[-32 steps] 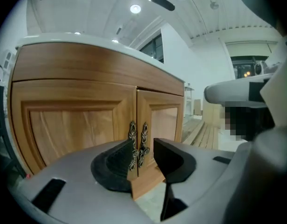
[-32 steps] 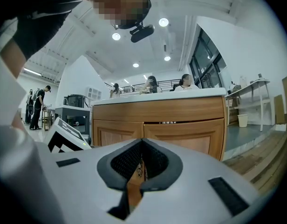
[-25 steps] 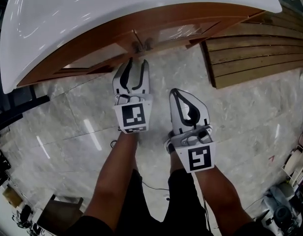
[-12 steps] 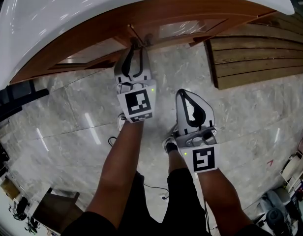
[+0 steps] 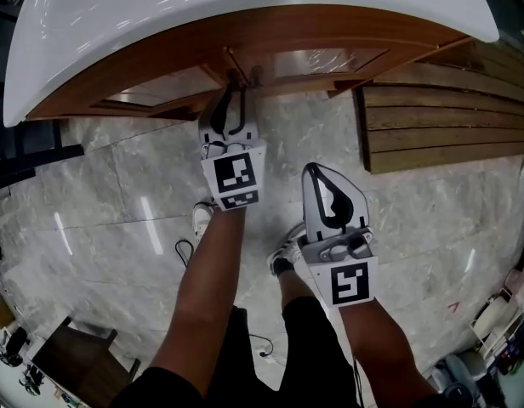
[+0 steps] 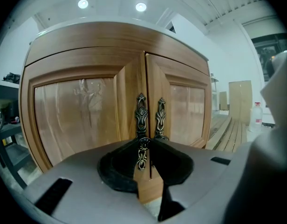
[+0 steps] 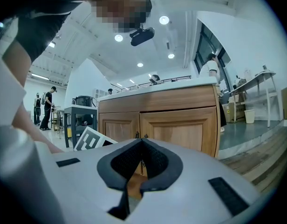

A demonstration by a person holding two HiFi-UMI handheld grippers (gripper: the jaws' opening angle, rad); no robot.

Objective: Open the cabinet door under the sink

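1. The left tool [image 6: 144, 141] is narrowed to a pinch on the left handle [image 6: 141, 113]. It grips low on the handle at the round boss, and the ornate upper part stands above the tips.
2. The right tool [image 7: 142, 141] has its jaws together on nothing. It hangs behind and to the right of the left tool, well apart from the cabinet.
3. The left door [image 6: 78, 120] lies straight ahead of the left tool, under the white sink [image 5: 202, 15]. Both doors appear closed, and the right handle [image 6: 160, 118] is just beside the gripped one.
4. In my judgement, the pull should run straight back, then swing outward with the door (hinges presumably on the outer edge). The slim metal could slip, so a firm pinch is wanted, clear of the neighbouring handle.
5. No hinges or catch are visible. In the head view the sink's overhang hides most of the door faces. The left tool's body covers the door bottoms.
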